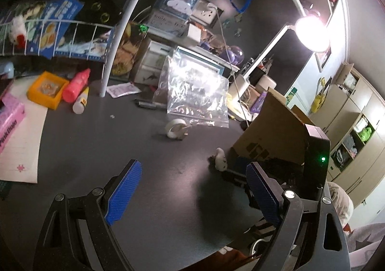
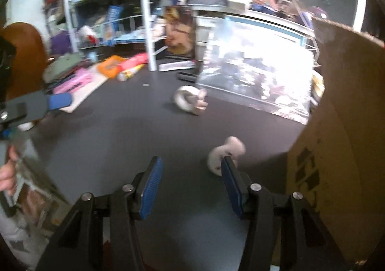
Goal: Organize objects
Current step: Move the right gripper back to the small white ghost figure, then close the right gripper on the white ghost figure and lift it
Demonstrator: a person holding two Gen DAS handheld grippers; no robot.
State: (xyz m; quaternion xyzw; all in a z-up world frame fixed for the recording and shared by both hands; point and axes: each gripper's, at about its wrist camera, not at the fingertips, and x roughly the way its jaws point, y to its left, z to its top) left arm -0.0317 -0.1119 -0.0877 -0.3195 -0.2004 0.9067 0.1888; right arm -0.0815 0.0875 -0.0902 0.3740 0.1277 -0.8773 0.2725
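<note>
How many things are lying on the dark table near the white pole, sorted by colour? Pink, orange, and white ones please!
Pink: 2, the pink bottle and the pink box
Orange: 1, the orange tray
White: 3, the white glue bottle, the tape roll and the small white toy
Total: 6

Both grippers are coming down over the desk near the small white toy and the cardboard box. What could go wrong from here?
1. The right gripper is open with the small white toy just past its right finger; closing could nudge it away.
2. The cardboard box stands close on the right and could be bumped.
3. The tape roll stands on edge and may roll.
</note>
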